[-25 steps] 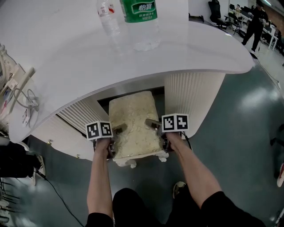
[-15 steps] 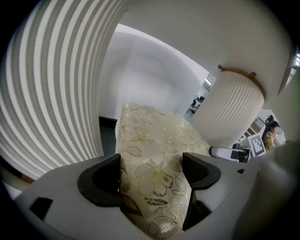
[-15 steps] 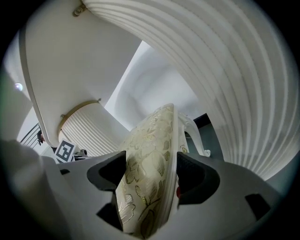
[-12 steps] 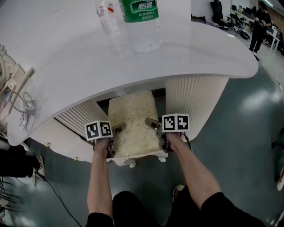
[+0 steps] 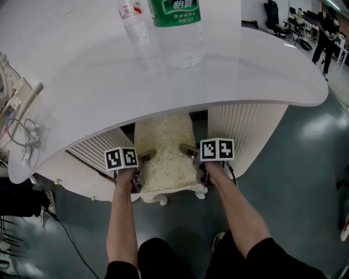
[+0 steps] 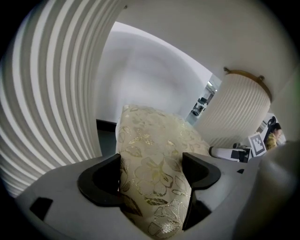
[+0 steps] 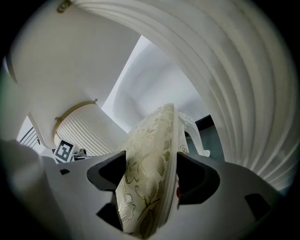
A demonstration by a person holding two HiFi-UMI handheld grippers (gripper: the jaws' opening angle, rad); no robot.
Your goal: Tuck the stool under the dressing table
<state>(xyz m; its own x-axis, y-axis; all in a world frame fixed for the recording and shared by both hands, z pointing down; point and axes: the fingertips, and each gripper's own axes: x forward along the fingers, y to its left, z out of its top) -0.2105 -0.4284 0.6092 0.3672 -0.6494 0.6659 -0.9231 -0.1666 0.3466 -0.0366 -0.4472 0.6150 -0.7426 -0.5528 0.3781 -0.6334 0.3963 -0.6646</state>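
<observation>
The cream stool with gold-floral fabric seat and white carved legs (image 5: 163,155) is sitting about halfway into the knee gap of the white curved-top dressing table (image 5: 256,76), its far end under the top and its near end poking out toward the person. The left tongs (image 6: 152,173) are clamping the seat's left edge, with the cushion filling the space between the jaws. The right tongs (image 7: 149,176) are pinching the right edge, cushion and white frame rim together. The step looks like the final push in. It should be going straight and even on both sides, since the white ribbed pedestals (image 5: 245,128) are standing close on either flank and a skewed stool would likely be catching a leg on one. It probably helps to be holding the seat level and low so it is clearing the underside of the top. The soft cushion could be slipping in the jaws if the legs drag. The table is carrying a clear plastic bottle with a green label (image 5: 177,27) and a smaller clear bottle (image 5: 135,30) beside it, and loose grey cables (image 5: 22,128) are lying off its left end. The floor (image 5: 294,185) is dark, glossy and reflecting light. Behind is an open room with black office chairs (image 5: 271,13) and a person standing far off (image 5: 327,27).
</observation>
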